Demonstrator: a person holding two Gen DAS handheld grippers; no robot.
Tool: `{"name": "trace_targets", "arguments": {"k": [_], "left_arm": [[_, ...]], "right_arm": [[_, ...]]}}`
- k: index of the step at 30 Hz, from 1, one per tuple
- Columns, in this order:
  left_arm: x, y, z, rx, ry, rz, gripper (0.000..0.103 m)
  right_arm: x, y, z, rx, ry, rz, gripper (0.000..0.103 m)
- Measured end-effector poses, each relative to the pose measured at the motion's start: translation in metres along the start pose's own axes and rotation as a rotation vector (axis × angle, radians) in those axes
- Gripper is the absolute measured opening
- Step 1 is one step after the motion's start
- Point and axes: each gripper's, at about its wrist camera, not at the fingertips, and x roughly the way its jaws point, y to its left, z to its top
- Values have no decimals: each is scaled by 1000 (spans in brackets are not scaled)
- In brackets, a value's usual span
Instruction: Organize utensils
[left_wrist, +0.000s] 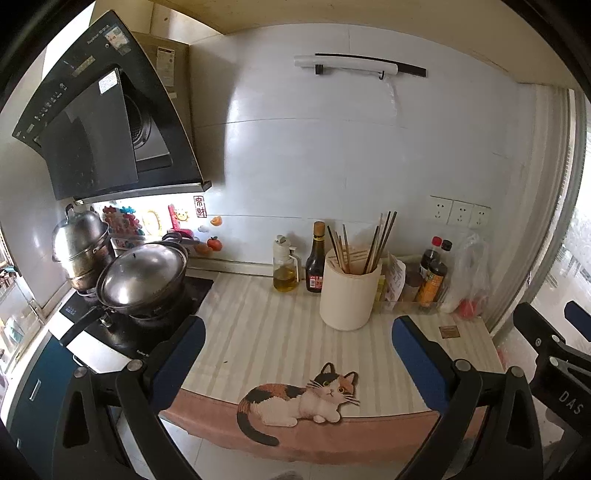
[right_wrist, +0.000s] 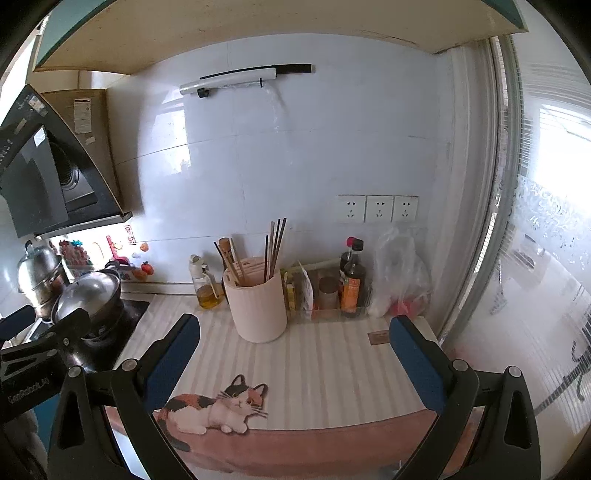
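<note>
A cream round utensil holder stands at the back of the striped counter mat, with several chopsticks upright in it. My left gripper hangs open over the front of the mat, well short of the holder, with nothing between its blue pads. My right gripper is open too, empty, and at about the same distance from the holder. Each gripper shows at the edge of the other's view: the right one, the left one.
A mat with a cat picture covers the counter. An oil cruet, a dark sauce bottle, more bottles and a plastic bag line the back wall. Pots sit on the stove at left under a range hood.
</note>
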Motion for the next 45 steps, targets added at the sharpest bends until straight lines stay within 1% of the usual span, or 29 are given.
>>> {"name": "trace_targets", "arguments": {"k": [7,11,17,28,45], "left_arm": [[3,-2,4,10,36,7,103],[9,-3,9,12,55,-4,103],[24,-5,17,23,100,-24,103],[37,-6,37,21,112,-19,103],[42,-8,36,28,117,-22,103]], "right_arm": [[2,3,8,-9,11,13,103],[13,5,14,-22,46,25,103],[31,6,26,-30,68,14,103],[55,6,42,-43,101,14,103],[67,5,40,-46,126,29,103]]}}
